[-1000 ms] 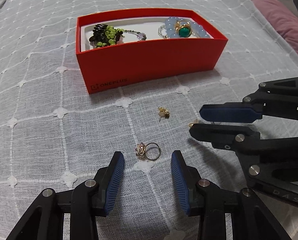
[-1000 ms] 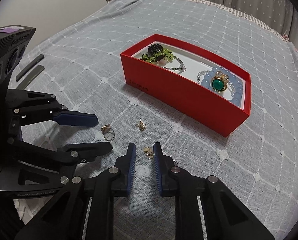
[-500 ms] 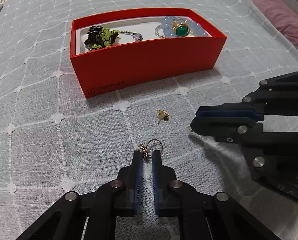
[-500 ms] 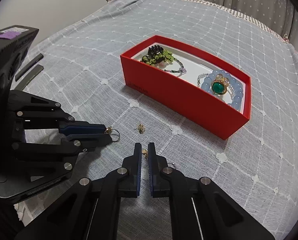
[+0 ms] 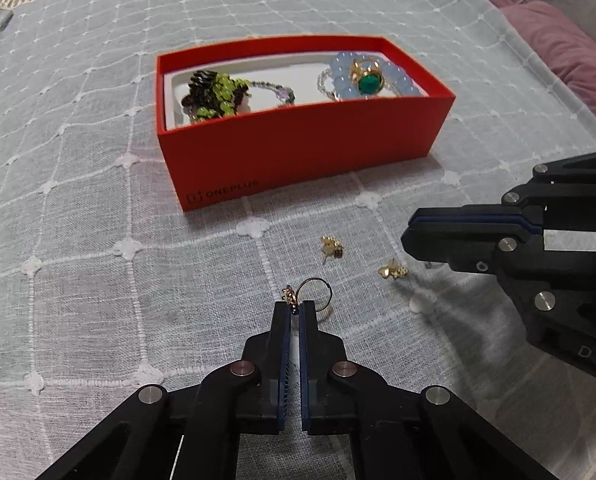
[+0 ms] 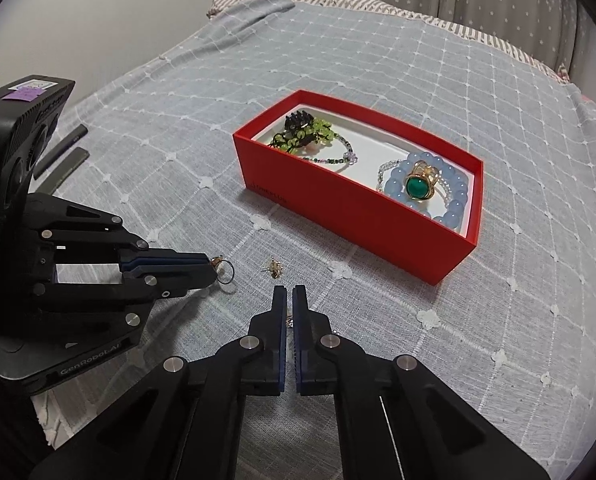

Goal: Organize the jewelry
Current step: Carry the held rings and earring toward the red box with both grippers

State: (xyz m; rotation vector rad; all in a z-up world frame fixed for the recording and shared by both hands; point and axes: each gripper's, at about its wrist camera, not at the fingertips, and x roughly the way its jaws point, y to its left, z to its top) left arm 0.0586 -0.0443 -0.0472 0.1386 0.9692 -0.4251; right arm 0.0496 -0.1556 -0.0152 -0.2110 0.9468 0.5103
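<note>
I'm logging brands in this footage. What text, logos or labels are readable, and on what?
"ONEPLUS", with a square logo before it: front wall of the red box.
"GenRoboLAI", last letters unsure: body of the left tool, seen from the right wrist.
"DA", cut off by the frame edge: body of the right tool, seen from the left wrist.
Purple sticker on the left tool's top: print too small to read.
</note>
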